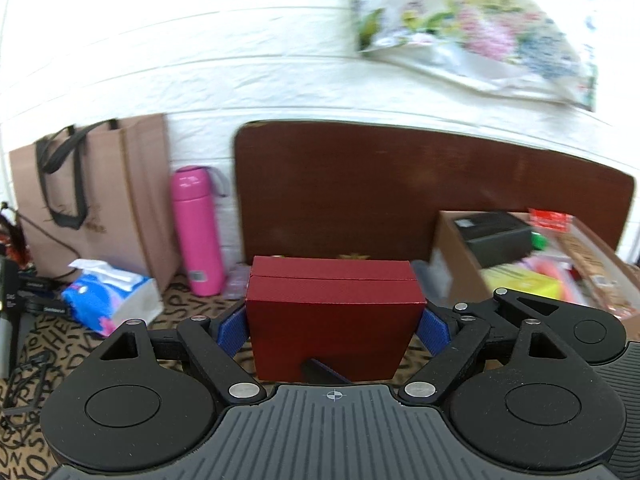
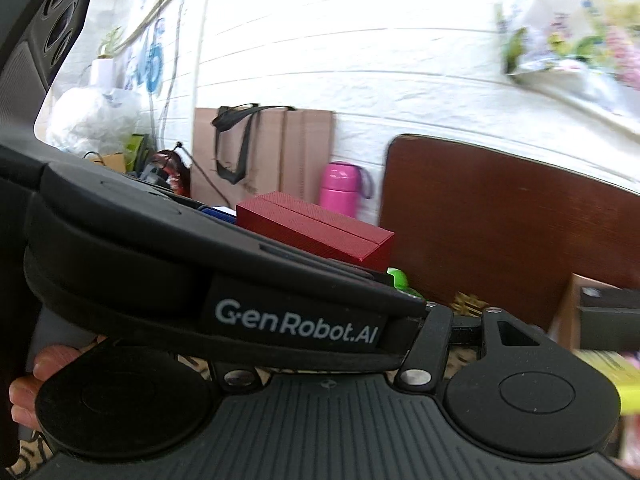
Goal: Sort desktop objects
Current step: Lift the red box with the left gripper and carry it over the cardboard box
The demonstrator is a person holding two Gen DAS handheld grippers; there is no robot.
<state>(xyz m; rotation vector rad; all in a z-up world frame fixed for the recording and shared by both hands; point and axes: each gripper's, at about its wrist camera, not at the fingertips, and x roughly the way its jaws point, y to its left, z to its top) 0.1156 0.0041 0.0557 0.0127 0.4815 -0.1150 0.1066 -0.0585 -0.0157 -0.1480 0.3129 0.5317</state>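
Observation:
A dark red box [image 1: 334, 320] sits between the blue pads [image 1: 232, 330] of my left gripper [image 1: 332, 330], which is shut on it and holds it above the lettered tablecloth [image 1: 48, 352]. In the right wrist view the left gripper's black body [image 2: 224, 280] crosses the picture, and the red box [image 2: 316, 232] shows beyond it. That body hides my right gripper's fingers; only the right-side linkage [image 2: 508, 328] shows. A bright green object [image 2: 398, 278] peeks out just past the body, and I cannot tell whether it is held. A person's fingers [image 2: 28, 380] show at lower left.
An open cardboard box [image 1: 452, 248] at right holds a black box [image 1: 496, 236] and yellow and pink items. A brown board [image 1: 400, 184] leans on the white wall. A pink bottle [image 1: 198, 232], paper bag [image 1: 100, 200] and tissue pack [image 1: 108, 296] stand at left. A floral bag [image 1: 472, 28] hangs above.

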